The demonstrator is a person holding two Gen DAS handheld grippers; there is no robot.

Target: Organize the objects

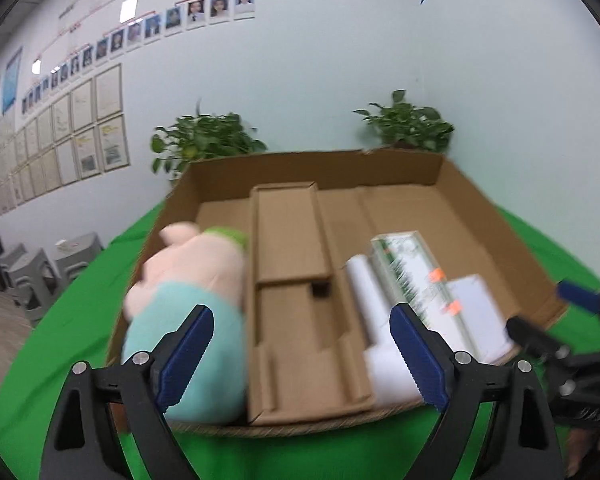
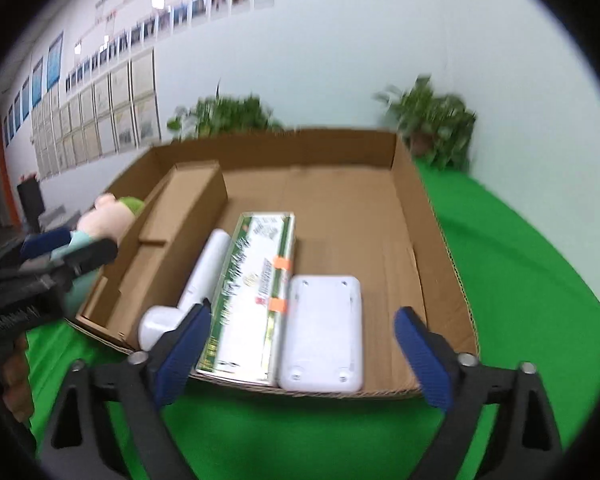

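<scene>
An open cardboard box (image 1: 320,164) (image 2: 300,148) stands on green cloth. A plush pig in a teal shirt (image 1: 192,272) (image 2: 104,224) lies in its left section, beside a cardboard divider insert (image 1: 296,304) (image 2: 172,232). To the right of the divider lie a white cylindrical device (image 1: 368,296) (image 2: 208,268), a green-and-white carton (image 1: 416,276) (image 2: 252,292) and a flat white case (image 1: 480,312) (image 2: 324,332). My left gripper (image 1: 302,356) hovers open at the box's near edge, holding nothing. My right gripper (image 2: 304,360) is open over the near right corner, also holding nothing.
Two potted plants (image 1: 208,140) (image 1: 408,124) stand behind the box against the wall. The green cloth (image 2: 520,280) spreads around the box. Grey stools (image 1: 40,268) sit on the floor at the left. A hand (image 2: 16,380) holds the left gripper.
</scene>
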